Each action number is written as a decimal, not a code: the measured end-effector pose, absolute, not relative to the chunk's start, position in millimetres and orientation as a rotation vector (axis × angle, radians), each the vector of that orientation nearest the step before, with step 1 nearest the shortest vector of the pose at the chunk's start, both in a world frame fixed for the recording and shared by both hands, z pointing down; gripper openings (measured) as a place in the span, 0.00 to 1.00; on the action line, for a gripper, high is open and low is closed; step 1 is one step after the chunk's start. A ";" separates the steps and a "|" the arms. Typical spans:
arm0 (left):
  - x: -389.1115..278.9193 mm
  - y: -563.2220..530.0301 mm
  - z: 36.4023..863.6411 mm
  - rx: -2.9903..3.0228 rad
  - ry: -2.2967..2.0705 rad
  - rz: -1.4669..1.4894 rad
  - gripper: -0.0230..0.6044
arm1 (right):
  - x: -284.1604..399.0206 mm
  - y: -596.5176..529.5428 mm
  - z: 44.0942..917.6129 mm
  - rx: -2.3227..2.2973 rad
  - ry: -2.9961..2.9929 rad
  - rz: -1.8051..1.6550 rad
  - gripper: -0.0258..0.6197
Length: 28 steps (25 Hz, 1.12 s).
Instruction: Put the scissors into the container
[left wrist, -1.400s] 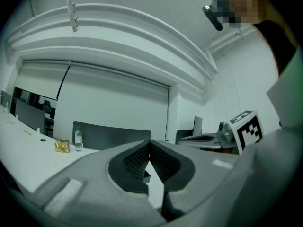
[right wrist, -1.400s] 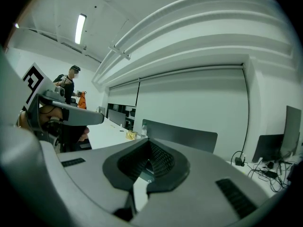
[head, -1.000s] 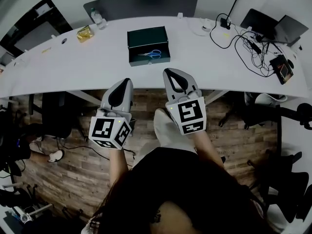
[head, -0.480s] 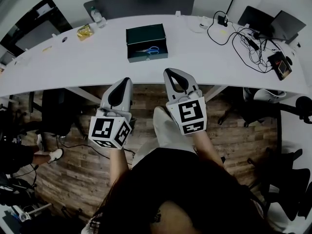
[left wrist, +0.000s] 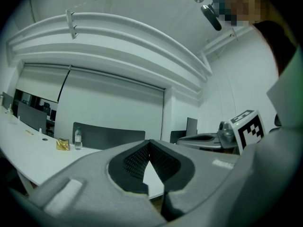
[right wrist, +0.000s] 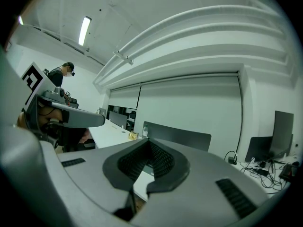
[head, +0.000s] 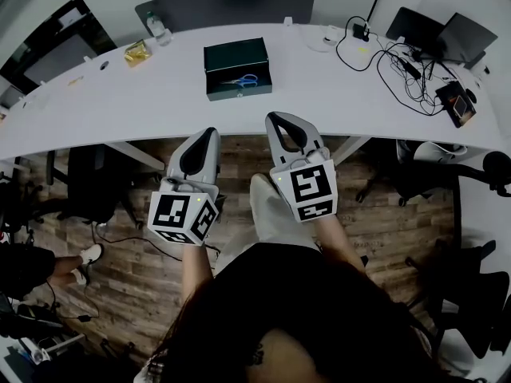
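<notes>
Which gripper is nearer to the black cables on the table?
The grey right gripper: the black cables lie on its side of the white table, while the grey left gripper is farther away.

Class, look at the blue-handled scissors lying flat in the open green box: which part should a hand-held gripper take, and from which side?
Probably the blue handle end of the scissors, from straight above: they lie flat on the floor of the box, whose walls block any sideways approach.
</notes>
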<state>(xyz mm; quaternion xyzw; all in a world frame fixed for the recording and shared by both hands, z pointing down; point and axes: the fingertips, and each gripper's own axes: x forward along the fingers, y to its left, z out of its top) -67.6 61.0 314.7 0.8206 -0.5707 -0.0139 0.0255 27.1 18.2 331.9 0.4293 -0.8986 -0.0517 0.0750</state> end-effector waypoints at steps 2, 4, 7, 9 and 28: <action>-66.5 61.3 315.5 2.541 -1.756 -0.041 0.05 | 26.4 19.1 331.5 1.289 -2.695 -0.157 0.05; -66.4 61.4 316.2 2.543 -1.752 -0.042 0.05 | 25.7 19.9 332.0 1.288 -2.693 -0.160 0.05; -65.9 61.9 317.0 2.543 -1.749 -0.047 0.05 | 26.4 20.7 333.0 1.290 -2.693 -0.159 0.05; -65.3 61.8 317.0 2.545 -1.747 -0.047 0.05 | 27.1 20.6 332.6 1.293 -2.692 -0.160 0.05; -70.1 48.8 320.2 2.535 -1.733 -0.053 0.05 | 25.6 11.2 335.9 1.301 -2.672 -0.149 0.05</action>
